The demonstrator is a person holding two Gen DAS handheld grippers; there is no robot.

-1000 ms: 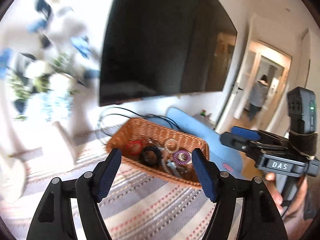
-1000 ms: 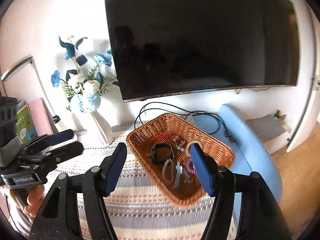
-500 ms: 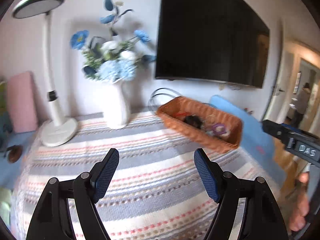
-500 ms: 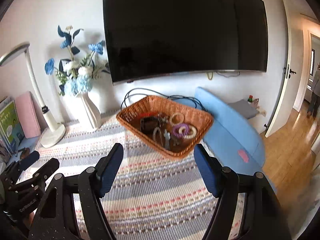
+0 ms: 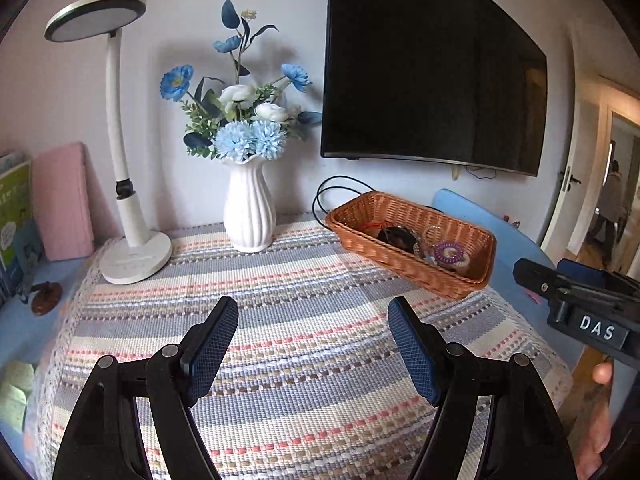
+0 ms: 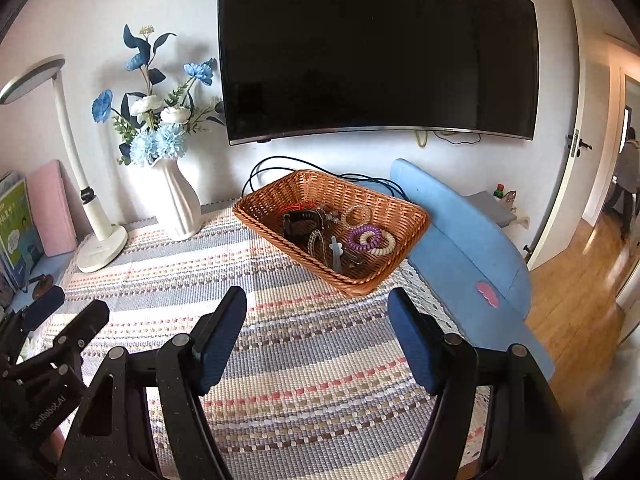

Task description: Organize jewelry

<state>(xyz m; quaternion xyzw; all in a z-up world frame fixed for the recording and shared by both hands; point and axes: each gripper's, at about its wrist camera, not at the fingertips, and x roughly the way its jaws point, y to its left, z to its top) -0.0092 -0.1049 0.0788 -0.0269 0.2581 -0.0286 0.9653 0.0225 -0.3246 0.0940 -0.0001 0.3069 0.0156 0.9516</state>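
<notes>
- The left gripper [image 5: 313, 344] hovers over the striped cloth [image 5: 280, 300] on the desk, fingers [image 5: 212, 344] spread wide and empty.
- The right gripper [image 6: 318, 336] hovers beside it, fingers [image 6: 412, 340] likewise apart, holding nothing.
- The wicker basket [image 6: 384, 204] sits at the desk's far right corner, with the jewelry [image 6: 364, 238] heaped inside.
- A white vase [image 5: 249, 208] and a lamp [image 5: 134, 248] stand along the far edge.

Left gripper [image 5: 312, 348]: black angular linkage arms with silver round pivot screws; two fingers faced with blue textured pads [image 5: 210, 354]. Right gripper [image 6: 316, 340]: identical black frame, silver screws, blue pads [image 6: 218, 344]. Its body carries white "DAS" lettering. Bare skin of the right hand [image 5: 600, 404] shows beneath.
</notes>
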